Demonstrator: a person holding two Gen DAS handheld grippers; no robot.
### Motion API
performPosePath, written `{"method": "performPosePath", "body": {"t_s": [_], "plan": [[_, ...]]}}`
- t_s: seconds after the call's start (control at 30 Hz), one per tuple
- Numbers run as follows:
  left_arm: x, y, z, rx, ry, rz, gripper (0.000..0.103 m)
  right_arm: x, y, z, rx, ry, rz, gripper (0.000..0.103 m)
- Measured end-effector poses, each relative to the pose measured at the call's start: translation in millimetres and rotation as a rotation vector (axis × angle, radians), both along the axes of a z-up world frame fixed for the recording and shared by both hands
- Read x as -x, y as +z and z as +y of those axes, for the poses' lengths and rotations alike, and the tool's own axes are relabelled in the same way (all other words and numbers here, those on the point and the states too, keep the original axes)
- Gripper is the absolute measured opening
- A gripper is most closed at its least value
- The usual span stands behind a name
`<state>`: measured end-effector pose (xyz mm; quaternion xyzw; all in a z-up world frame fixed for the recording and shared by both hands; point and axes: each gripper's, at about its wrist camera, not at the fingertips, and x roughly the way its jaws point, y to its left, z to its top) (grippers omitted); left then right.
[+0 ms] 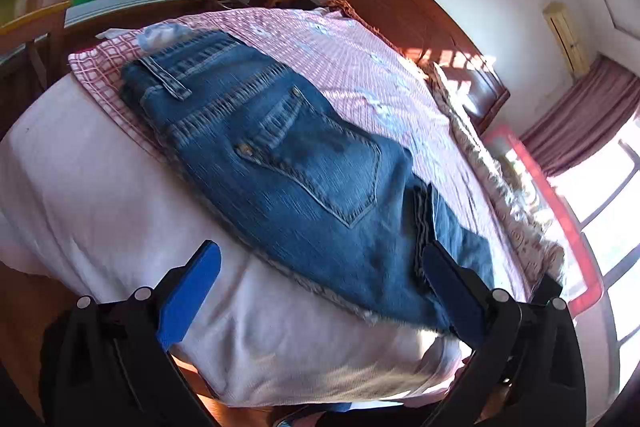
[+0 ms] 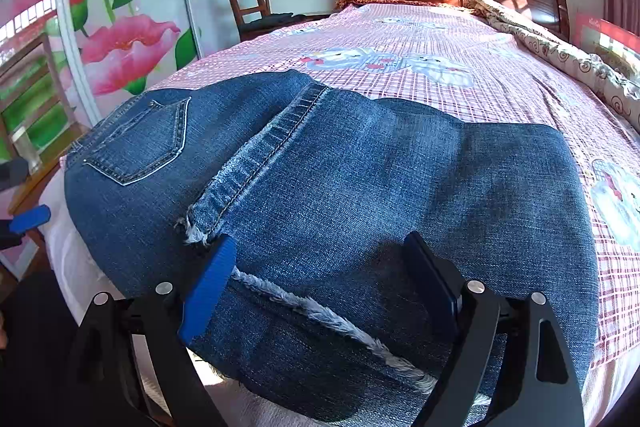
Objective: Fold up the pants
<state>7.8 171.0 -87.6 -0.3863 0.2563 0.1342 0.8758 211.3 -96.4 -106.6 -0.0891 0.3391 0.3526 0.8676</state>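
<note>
The bed fills most of both views, its pink checked sheet running up to the wooden headboard at the top of the right wrist view. One pair of jeans lies on it along the near edge, already doubled over into a broad folded stack. In the right wrist view it spreads across the middle and lower frame, and its long axis runs left to right, with the back pocket at the left and the folded end at the right. A frayed hem crosses the lower middle, directly between the fingers of the right tongs.

The right tongs are spread wide above that hem. The denim lies under and between the fingers, but neither pad presses on it, so they are released. This pair sits right over the jeans and looks the nearer one for any next fold.

The left tongs are also spread wide and hold nothing. In the left wrist view the jeans run diagonally from upper left to lower right. The left pad hangs over the bare white mattress edge, and the right pad sits by the frayed corner at lower right.

Count: one bed, one pair of jeans, two tongs, one chair at the upper left.
</note>
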Motion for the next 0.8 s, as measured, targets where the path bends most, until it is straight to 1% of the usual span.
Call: {"method": "performPosePath", "body": {"t_s": [0.07,0.13,0.2,0.23,0.27,0.3,0.4,0.47,0.53,0.63,0.67,0.73,0.8], "plan": [[10,4,35,0.064,0.076,-0.043,0.101,0,2,2,0.010,0.006,-0.006,0.085],[22,1,75,0.207,0.141,-0.120,0.101,-2,2,3,0.009,0.003,0.001,0.085],[28,-10,108,0.380,0.201,-0.195,0.101,-1,2,5,0.016,0.000,-0.001,0.085],[30,-15,120,0.445,0.224,-0.221,0.101,1,2,5,0.016,-0.001,-0.001,0.085],[29,-19,127,0.487,0.237,-0.238,0.101,0,2,5,0.016,-0.001,-0.001,0.085],[26,-21,131,0.498,0.243,-0.242,0.101,0,2,5,0.017,0.000,-0.001,0.085],[15,-20,138,0.488,0.231,-0.222,0.101,0,2,5,0.021,0.001,-0.001,0.085],[9,-25,138,0.489,0.245,-0.176,0.101,0,3,6,0.024,0.001,0.000,0.085],[3,-34,139,0.519,0.248,-0.172,0.101,1,2,6,0.024,0.002,-0.002,0.085],[-6,-44,140,0.517,0.266,-0.111,0.101,0,2,6,0.022,0.002,-0.002,0.085],[-9,-44,140,0.510,0.268,-0.105,0.101,0,2,6,0.022,0.002,-0.002,0.085],[-17,-42,141,0.494,0.263,-0.066,0.101,0,3,6,0.019,0.001,-0.002,0.085],[-23,-42,145,0.516,0.284,-0.045,0.101,1,2,6,0.016,-0.002,-0.005,0.085]]}}
